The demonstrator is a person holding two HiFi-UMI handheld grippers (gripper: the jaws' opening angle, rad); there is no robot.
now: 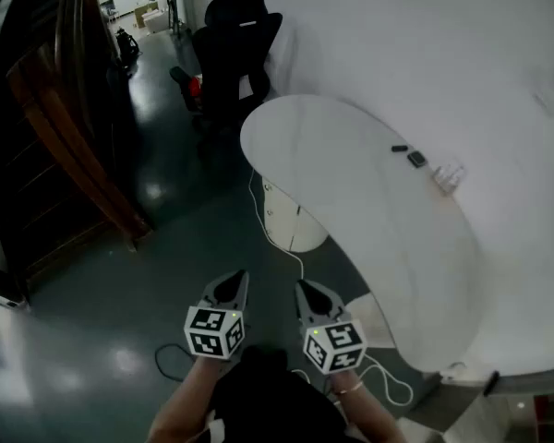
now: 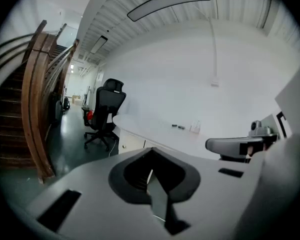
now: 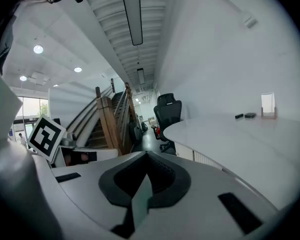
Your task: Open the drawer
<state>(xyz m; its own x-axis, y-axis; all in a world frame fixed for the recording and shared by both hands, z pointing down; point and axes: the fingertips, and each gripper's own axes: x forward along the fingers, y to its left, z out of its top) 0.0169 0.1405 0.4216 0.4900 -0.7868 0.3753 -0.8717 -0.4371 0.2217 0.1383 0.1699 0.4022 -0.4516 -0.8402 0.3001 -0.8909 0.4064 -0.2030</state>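
While shut, left tongs (image 1: 236, 279) well short of drawer (image 1: 283, 216).

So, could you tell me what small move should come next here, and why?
Probably a step toward the cabinet under the table, opening the right gripper on the way. Both it and the left gripper are shut, empty and held well short of the cabinet, so nothing can be grasped yet.

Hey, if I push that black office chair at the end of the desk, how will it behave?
It would probably roll easily: the office chair stands on a splayed base, apparently wheeled, on a glossy floor. Pushed high on its backrest, it may swivel rather than travel straight. It looks bulky, so likely heavy to lift.
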